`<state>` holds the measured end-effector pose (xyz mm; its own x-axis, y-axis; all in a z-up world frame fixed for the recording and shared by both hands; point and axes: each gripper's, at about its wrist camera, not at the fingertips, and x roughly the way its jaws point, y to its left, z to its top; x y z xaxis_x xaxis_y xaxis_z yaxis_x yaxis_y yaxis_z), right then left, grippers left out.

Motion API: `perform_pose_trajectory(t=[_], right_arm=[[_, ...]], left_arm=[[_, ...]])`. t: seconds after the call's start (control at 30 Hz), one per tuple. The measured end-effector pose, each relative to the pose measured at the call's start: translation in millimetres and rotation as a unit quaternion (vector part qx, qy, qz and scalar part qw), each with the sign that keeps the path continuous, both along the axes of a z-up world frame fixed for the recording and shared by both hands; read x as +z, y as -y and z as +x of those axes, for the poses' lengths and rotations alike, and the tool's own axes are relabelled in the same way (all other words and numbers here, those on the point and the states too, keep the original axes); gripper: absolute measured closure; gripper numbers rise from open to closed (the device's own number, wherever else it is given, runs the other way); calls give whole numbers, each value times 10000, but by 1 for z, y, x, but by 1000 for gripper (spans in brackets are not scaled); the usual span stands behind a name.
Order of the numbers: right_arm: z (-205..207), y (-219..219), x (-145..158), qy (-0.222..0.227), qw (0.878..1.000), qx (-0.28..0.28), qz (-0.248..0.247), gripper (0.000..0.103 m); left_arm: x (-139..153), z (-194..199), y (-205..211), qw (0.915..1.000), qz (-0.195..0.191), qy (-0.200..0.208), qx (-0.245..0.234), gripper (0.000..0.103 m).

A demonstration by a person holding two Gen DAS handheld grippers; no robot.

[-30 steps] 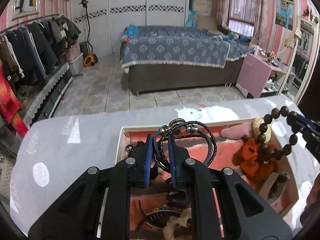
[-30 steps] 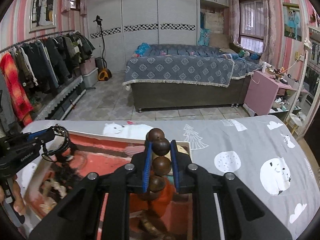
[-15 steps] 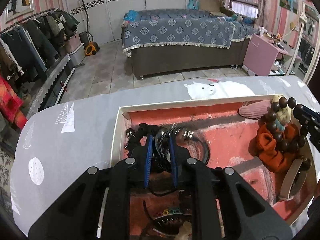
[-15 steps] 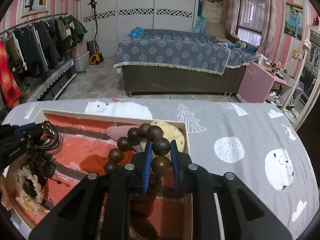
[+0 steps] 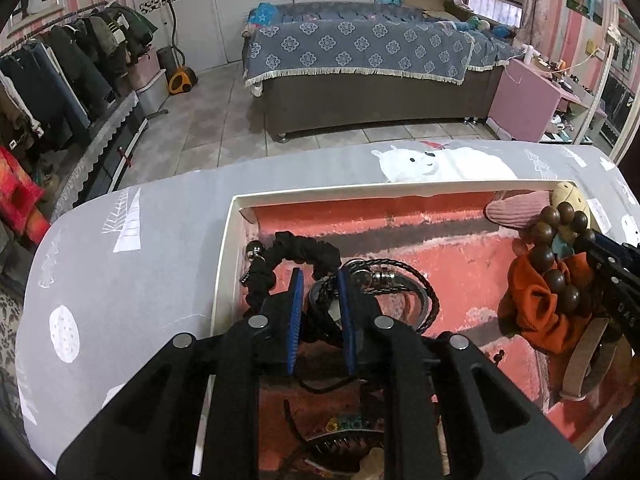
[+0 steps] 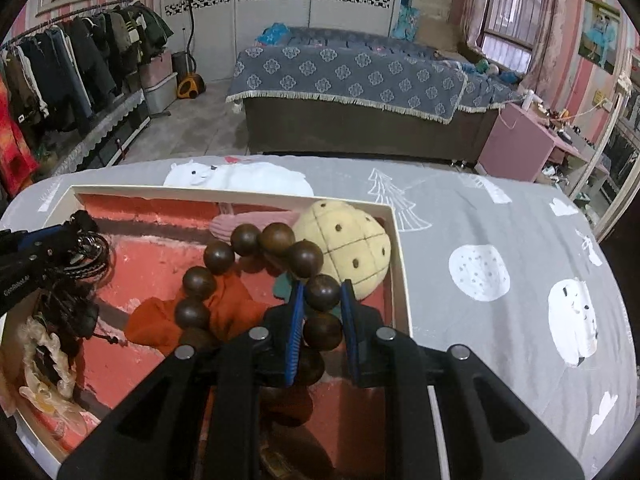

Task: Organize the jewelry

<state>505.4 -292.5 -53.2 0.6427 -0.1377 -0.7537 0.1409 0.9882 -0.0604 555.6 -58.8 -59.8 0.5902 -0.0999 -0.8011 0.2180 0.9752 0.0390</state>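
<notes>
A white box [image 5: 226,264] with a red lining sits on the grey printed tablecloth. My left gripper [image 5: 320,280] is low inside the box's left part, shut on a black braided cord bracelet [image 5: 404,280] with metal beads, beside a black scrunchie [image 5: 296,250]. My right gripper [image 6: 323,294] is shut on a brown wooden bead bracelet [image 6: 232,256], held low over an orange scrunchie [image 6: 228,312] in the box's right part. The bead bracelet also shows in the left wrist view [image 5: 554,240].
The box also holds a cream plush ball [image 6: 352,248], a pink ribbed piece [image 5: 516,212], a beige strap [image 5: 580,360], a dark hair claw [image 5: 336,436] and a pale scrunchie [image 6: 44,360]. Beyond the table stand a bed [image 5: 360,60] and a clothes rack [image 5: 60,80].
Both grippers have come down from above the box into it, carrying their bracelets. The left gripper's cord bracelet now rests near the lining; the beads now hang over the orange scrunchie.
</notes>
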Motion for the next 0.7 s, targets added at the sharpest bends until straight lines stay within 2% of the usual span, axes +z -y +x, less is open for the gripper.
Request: perform_pose_trajectory(t=[0.03, 0.1, 0.13, 0.17, 0.2, 0.23, 0.3, 0.37, 0.43, 0.47, 0.5, 0.6, 0.7], right_arm=[[0, 1, 0, 9, 10000, -9, 50, 84], [0, 3, 2, 27, 9999, -6, 101, 82], [-2, 4, 3, 43, 9999, 12, 108, 74], [-3, 3, 4, 64, 9999, 20, 94, 60], [-3, 3, 5, 83, 9999, -12, 66, 52], [-4, 4, 7, 114, 9999, -43, 56, 42], [-7, 5, 12, 175, 9997, -34, 139, 32], [-12, 6, 19, 296, 9990, 10, 324, 17], [-20, 6, 27, 439, 9984, 4, 353, 12], [-22, 6, 29, 488, 9982, 7, 347, 6], [-28, 4, 34, 585, 9978, 5, 323, 6], [-46, -1, 50, 875, 9959, -5, 221, 4], [-73, -8, 70, 1272, 9918, 34, 130, 4]], left_arm=[[1, -1, 0, 10000, -4, 13, 16, 80], [3, -1, -1, 9999, -13, 94, 63, 67], [6, -4, -2, 9998, -32, 180, 77, 64], [9, -6, -2, 9996, -49, 275, 86, 58], [13, -10, -2, 9991, -37, 401, 115, 49], [16, -13, -3, 9987, -17, 490, 144, 45], [23, -20, -5, 9975, -47, 668, 205, 34], [32, -30, -9, 9967, -217, 748, 225, 29], [41, -41, -12, 9951, -244, 927, 261, 22], [50, -51, -14, 9930, -205, 1115, 329, 14], [55, -58, -16, 9914, -190, 1231, 396, 4], [80, -88, -26, 9852, -322, 1604, 517, 5], [99, -116, -34, 9823, -440, 1746, 515, 5]])
